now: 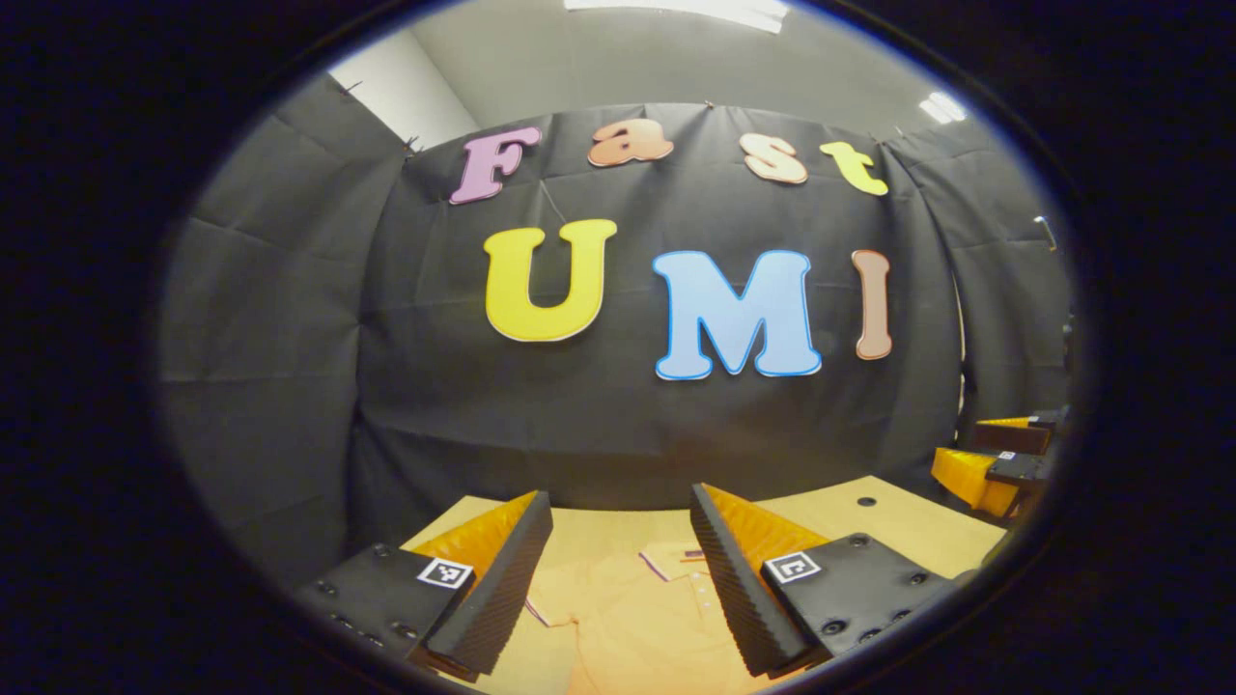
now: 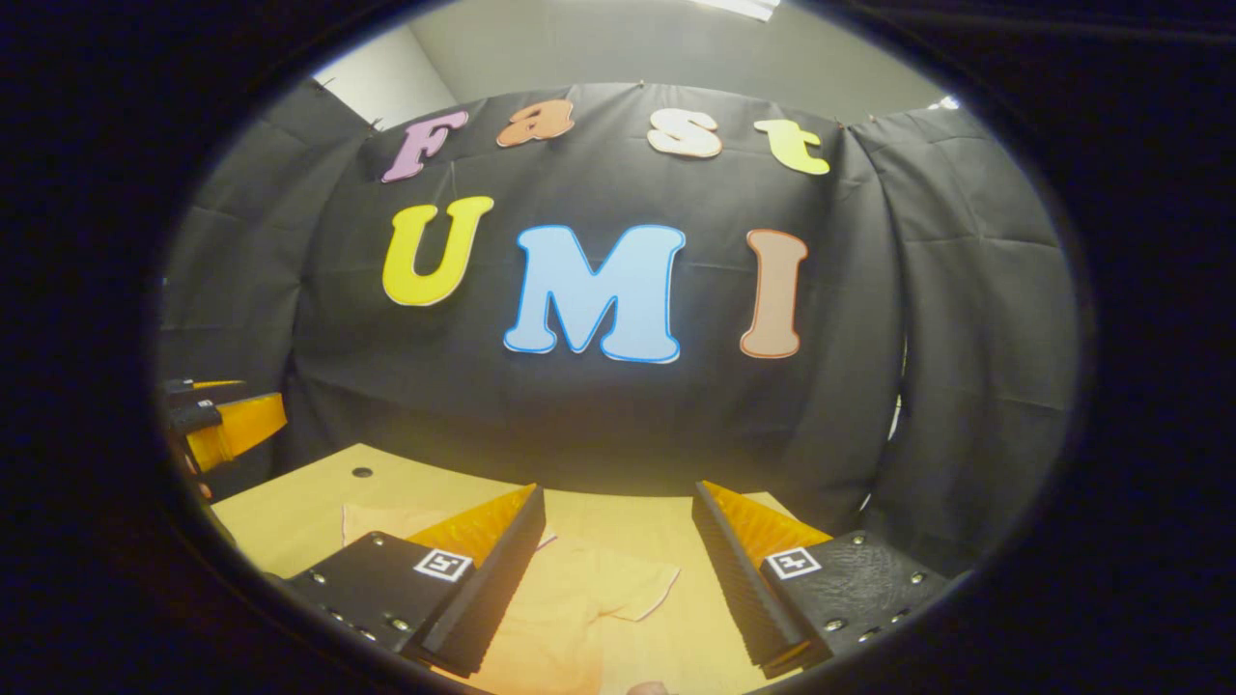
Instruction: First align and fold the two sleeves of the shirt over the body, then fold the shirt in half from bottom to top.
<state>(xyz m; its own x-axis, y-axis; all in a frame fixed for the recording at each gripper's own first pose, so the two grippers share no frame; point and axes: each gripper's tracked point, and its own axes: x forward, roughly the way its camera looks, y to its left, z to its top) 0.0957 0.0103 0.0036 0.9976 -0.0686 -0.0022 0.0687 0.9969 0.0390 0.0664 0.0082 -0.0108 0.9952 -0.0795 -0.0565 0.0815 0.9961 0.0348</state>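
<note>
My right claw [image 2: 618, 569], jaws apart, hangs above the shirt [image 2: 570, 598], whose sleeve [image 2: 632, 589] lies just ahead between them.

We are in a recording booth: black cloth wall [image 1: 618, 405], wooden table [image 2: 290, 512], plain ceiling with strip light [image 1: 695, 10].

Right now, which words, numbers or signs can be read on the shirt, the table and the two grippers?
No readable text on any of them.
Left gripper: a square black-and-white marker behind each of its fingers; coded pattern, no words.
Right gripper: same markers, no words.
Shirt: small collar label, too small to read.
Table: no writing.
</note>
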